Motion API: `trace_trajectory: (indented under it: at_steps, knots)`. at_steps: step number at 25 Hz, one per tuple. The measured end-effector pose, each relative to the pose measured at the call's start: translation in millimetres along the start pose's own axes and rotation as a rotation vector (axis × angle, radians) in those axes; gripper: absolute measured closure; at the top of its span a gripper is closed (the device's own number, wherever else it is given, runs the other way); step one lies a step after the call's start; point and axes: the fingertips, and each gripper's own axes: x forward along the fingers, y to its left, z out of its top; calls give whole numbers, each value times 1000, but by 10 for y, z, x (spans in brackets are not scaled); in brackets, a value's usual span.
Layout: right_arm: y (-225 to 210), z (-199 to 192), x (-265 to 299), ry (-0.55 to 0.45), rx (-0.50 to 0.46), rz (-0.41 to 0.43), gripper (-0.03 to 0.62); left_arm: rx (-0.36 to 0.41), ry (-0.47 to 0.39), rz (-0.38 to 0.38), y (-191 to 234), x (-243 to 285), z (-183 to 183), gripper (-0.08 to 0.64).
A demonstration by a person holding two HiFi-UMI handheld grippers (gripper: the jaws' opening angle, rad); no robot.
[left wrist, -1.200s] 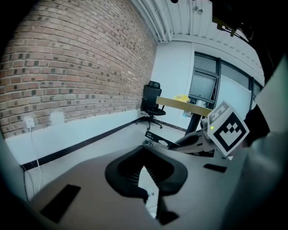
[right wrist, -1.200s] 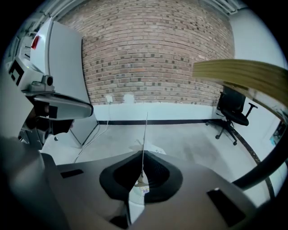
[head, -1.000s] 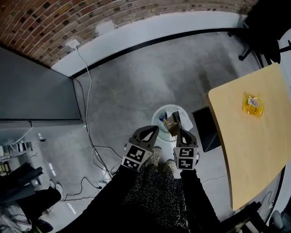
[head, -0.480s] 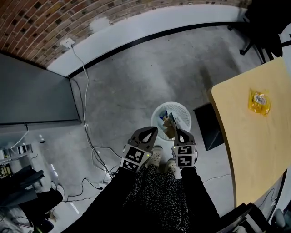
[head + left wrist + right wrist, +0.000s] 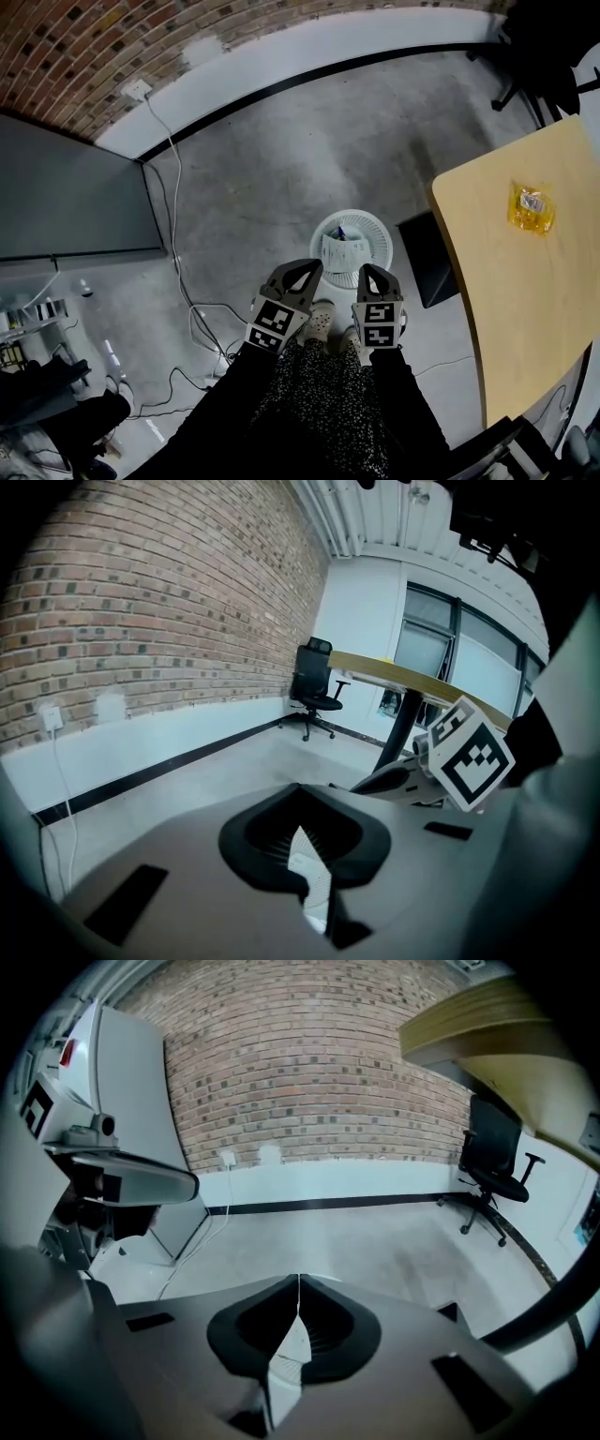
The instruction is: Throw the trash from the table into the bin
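Observation:
In the head view a white slatted bin (image 5: 379, 227) stands on the concrete floor just beyond my feet, with white printed paper (image 5: 341, 252) on top inside it. My left gripper (image 5: 312, 266) and right gripper (image 5: 367, 270) hover side by side at its near rim, both shut with nothing between the jaws. A yellow packet (image 5: 531, 208) lies on the wooden table (image 5: 525, 309) at the right. In the left gripper view the left gripper (image 5: 300, 789) shows closed tips, with the bin (image 5: 316, 878) below. The right gripper view has the right gripper (image 5: 299, 1275) closed over the bin (image 5: 289, 1361).
A black box (image 5: 427, 259) sits on the floor between bin and table. A grey cabinet (image 5: 66, 197) stands at the left, with cables (image 5: 183, 272) running from a wall socket (image 5: 138, 90) along the brick wall. A black office chair (image 5: 495, 1171) stands by the far wall.
My right gripper has drawn back from over the bin to its near rim. The brown piece seen by its tip no longer shows; white paper now lies on top in the bin.

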Motion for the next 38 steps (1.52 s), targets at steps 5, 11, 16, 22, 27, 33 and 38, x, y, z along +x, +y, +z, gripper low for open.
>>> trace_trajectory:
  at_steps: [5, 11, 16, 22, 27, 33, 38]
  knots:
    - [-32, 315, -267, -55, 1, -1, 580, 16, -28, 3, -22, -86, 290, 561]
    - [-45, 752, -676, -127, 3, 6, 581, 40, -74, 5, -128, -270, 736, 561]
    - [12, 1076, -1090, -212, 116, 133, 581, 73, -99, -6, -318, -455, 1093, 561]
    - [-111, 1382, -1608, -283, 194, 167, 581, 99, -135, -33, -643, -577, 1487, 561]
    - [-198, 1653, -2021, -338, 178, 138, 581, 125, -171, -65, -833, -664, 1829, 561]
    - [-600, 1945, -2490, -396, 176, 13, 581, 143, -224, -98, -972, -759, 2239, 561]
    - [-978, 2154, -2773, -438, 215, -72, 581, 188, -275, -135, -1020, -785, 2622, 561]
